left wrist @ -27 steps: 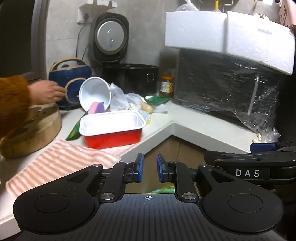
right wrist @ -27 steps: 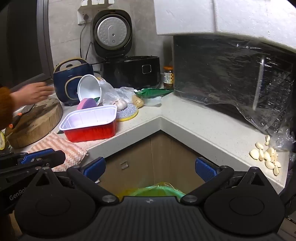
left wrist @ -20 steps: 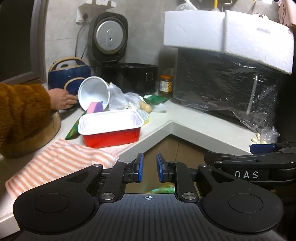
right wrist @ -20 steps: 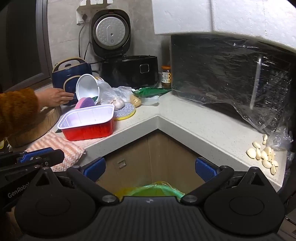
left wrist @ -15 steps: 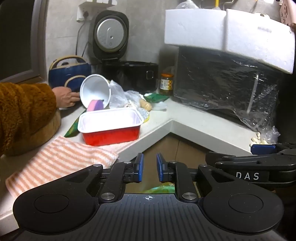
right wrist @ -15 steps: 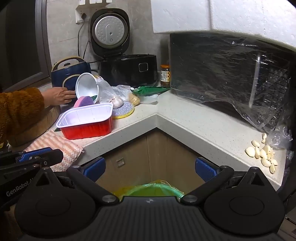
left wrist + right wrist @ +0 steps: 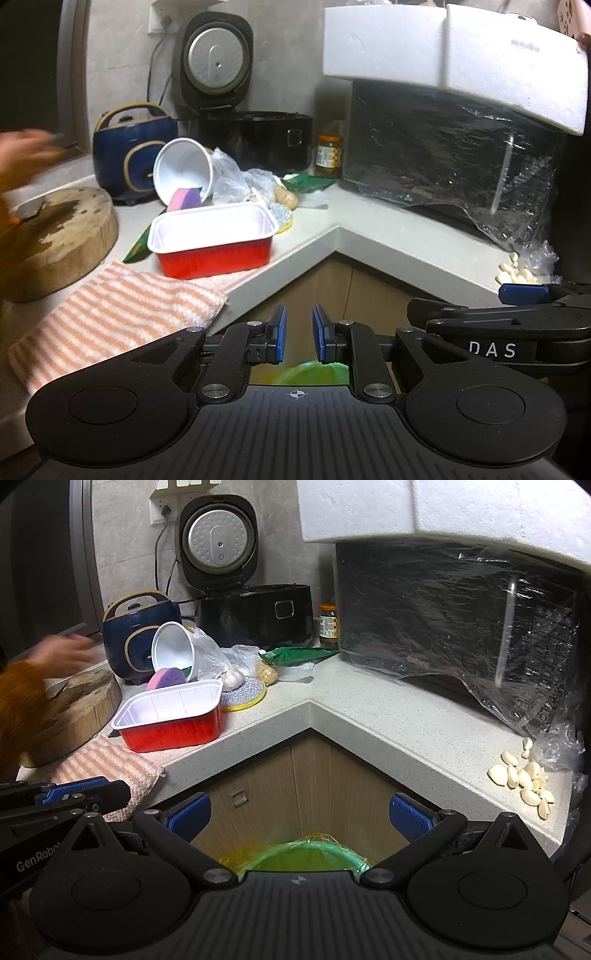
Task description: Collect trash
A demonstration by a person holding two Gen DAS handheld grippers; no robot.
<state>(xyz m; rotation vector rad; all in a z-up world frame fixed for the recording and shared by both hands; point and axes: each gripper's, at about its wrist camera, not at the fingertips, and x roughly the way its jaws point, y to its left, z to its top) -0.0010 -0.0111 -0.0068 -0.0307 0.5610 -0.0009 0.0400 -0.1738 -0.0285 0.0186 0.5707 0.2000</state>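
On the corner counter lies a red tray [image 7: 214, 254] with a white inside, empty as far as I see. Behind it a white paper bowl [image 7: 184, 170] lies tipped on its side, beside a pink and purple sponge [image 7: 184, 197], crumpled clear plastic bags [image 7: 229, 181] and a green wrapper [image 7: 306, 182]. Below the counter corner stands a bin lined with a green and yellow bag [image 7: 295, 856]. My left gripper [image 7: 299, 325] hangs in front of the counter edge, its jaws a narrow gap apart with nothing between them. My right gripper [image 7: 299, 812] is wide open and empty above the bin.
A round wooden chopping board [image 7: 62, 236] and a striped cloth [image 7: 118, 306] lie at the left, where a person's blurred hand [image 7: 26, 147] hovers. A blue cooker [image 7: 129, 147], black rice cooker [image 7: 258, 140], jar [image 7: 328, 155], plastic-wrapped microwave [image 7: 443, 147] and garlic cloves [image 7: 524, 779] stand on the counter.
The person's hand has left the white bowl and pulled back to the left. Both grippers stay nearly where they were, with jaws unchanged.
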